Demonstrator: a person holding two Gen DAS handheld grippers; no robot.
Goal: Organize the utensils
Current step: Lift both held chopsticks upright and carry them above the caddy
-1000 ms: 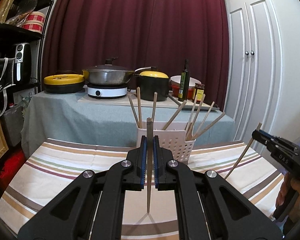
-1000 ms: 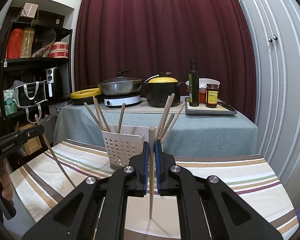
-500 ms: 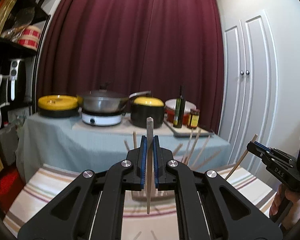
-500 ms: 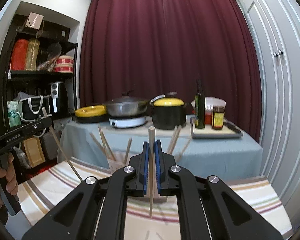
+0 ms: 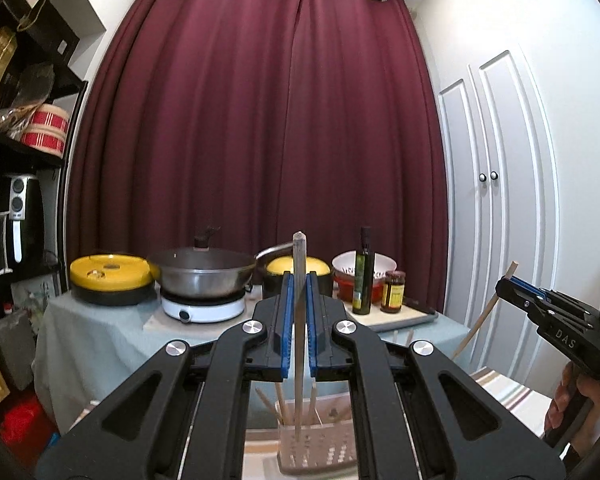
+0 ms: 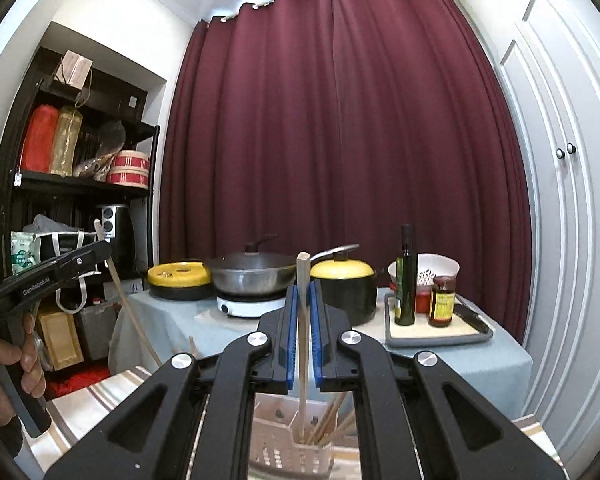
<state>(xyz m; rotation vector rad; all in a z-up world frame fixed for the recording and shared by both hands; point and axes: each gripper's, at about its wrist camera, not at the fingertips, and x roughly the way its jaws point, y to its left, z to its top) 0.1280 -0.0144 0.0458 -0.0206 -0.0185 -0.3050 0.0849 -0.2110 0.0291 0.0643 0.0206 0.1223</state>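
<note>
Left gripper (image 5: pixel 299 328) clamps one pale wooden chopstick (image 5: pixel 299 320); right gripper (image 6: pixel 302 334) clamps another (image 6: pixel 302 320). Both tips hang over the white perforated plastic holder (image 5: pixel 316 450), bottom centre, already holding several sticks. These two not yet dropped in.

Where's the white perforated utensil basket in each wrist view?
Left wrist: the utensil basket sits bottom centre, seen between the left gripper arms.
Right wrist: the basket sits bottom centre, below the right gripper.
Shared landmark: the olive oil bottle on the back table.
</note>
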